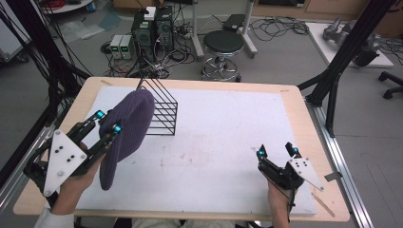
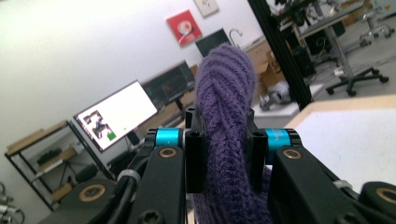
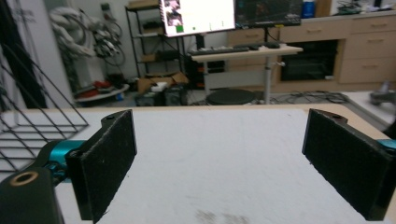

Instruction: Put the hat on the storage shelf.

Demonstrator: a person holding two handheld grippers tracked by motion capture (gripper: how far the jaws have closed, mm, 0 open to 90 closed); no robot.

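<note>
A purple knitted beanie [image 1: 124, 134] hangs lifted above the left of the white mat, drooping toward the table's front. My left gripper [image 1: 108, 122] is shut on it; in the left gripper view both pads [image 2: 195, 161] press the knit [image 2: 227, 135] between them and the hat rises past the jaws. Just behind the hat stands a black wire rack [image 1: 160, 110]. At the right front of the mat my right gripper [image 1: 277, 152] rests open, its wide-apart pads [image 3: 108, 156] holding nothing over the white mat [image 3: 219, 154].
The wooden table [image 1: 304, 114] carries a white mat [image 1: 223, 137]. The wire rack's edge [image 3: 32, 121] shows at the left of the right gripper view. Beyond the table stand a stool [image 1: 223, 47], computer boxes [image 1: 152, 28] with cables, and black frame posts [image 1: 347, 52].
</note>
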